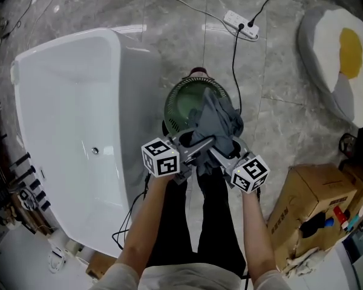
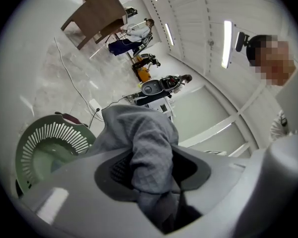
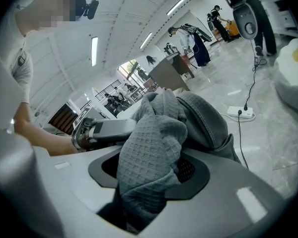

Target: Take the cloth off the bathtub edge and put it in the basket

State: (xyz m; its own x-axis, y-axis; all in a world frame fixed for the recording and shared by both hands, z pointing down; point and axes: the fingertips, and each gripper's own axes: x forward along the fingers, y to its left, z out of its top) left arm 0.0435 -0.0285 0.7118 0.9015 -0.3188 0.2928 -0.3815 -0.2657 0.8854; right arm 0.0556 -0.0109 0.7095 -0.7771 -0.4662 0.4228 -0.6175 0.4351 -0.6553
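A grey waffle-weave cloth (image 1: 215, 119) hangs bunched between both grippers, over the near rim of a round green slatted basket (image 1: 180, 101) on the floor. My left gripper (image 1: 193, 150) is shut on one part of the cloth (image 2: 149, 152). My right gripper (image 1: 213, 148) is shut on another part of the cloth (image 3: 154, 157), and the two grippers cross close together. The white bathtub (image 1: 72, 132) lies to the left, its edge bare. In the left gripper view the basket (image 2: 54, 143) shows just beyond the cloth.
A power strip (image 1: 241, 24) with a black cable lies on the marble floor beyond the basket. A fried-egg-shaped cushion (image 1: 342, 59) is at the right. Cardboard boxes (image 1: 311, 204) stand at the near right. People and scooters are far off in the room.
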